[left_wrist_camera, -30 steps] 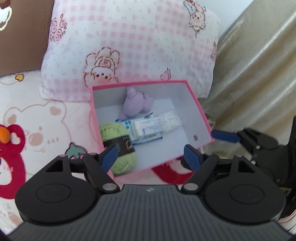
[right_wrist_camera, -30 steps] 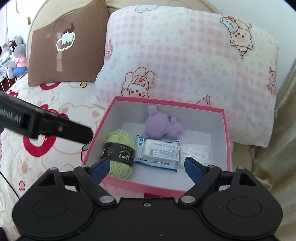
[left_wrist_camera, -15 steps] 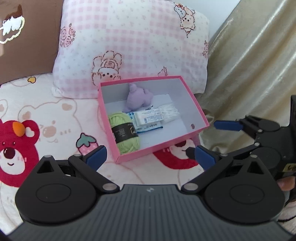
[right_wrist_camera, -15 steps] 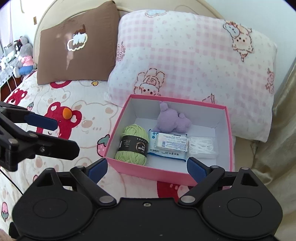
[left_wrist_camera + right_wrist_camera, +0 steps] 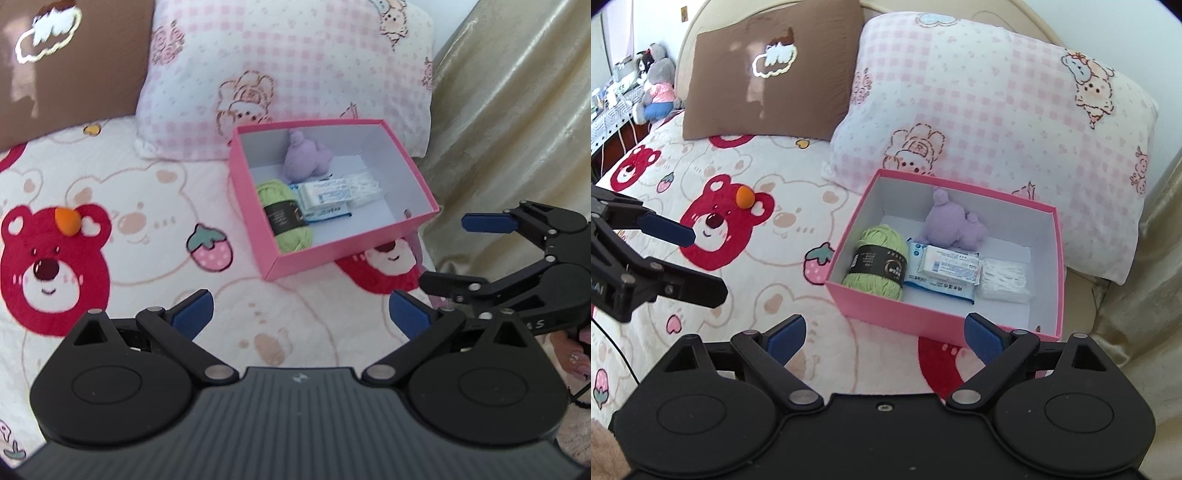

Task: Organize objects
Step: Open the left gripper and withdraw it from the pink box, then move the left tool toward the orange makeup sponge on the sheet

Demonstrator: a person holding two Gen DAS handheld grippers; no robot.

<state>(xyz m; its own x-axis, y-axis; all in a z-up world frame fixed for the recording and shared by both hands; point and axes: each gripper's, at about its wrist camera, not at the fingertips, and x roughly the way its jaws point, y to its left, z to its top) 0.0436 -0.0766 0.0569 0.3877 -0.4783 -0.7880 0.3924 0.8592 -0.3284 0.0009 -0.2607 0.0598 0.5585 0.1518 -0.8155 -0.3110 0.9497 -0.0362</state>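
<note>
Both sets of jaws stand wide open with nothing between their blue ribbed pads, hanging over a bed dressed in a soft, fleecy bedspread (image 5: pixel 798 280) printed with red bears and little strawberries. Just ahead of the right gripper (image 5: pixel 884 338), and slightly to the right of its jaws, sits a rectangular cardboard box (image 5: pixel 886 308), pink outside and plain white inside, its lid off. In it, nearest the left wall, lies a fat oval ball of light green yarn (image 5: pixel 877 262) with a black paper band; beside it a flat, crinkly plastic pack of wipes (image 5: pixel 947 271) in white and blue, then a small clear packet of something white (image 5: pixel 1004 277), too blurred to name. Behind them slumps a lumpy lilac plush toy (image 5: pixel 953 229). From the left gripper (image 5: pixel 299 315) the same box lies farther ahead and to the right of the jaws, apart from them. A small orange rounded thing (image 5: pixel 67 220) rests on the bedspread ahead and to the left of the left jaws, on a printed bear's head. Beyond the box leans a plump pink-checked pillow (image 5: pixel 990 110), and left of it a brown cushion (image 5: pixel 768 70).
</note>
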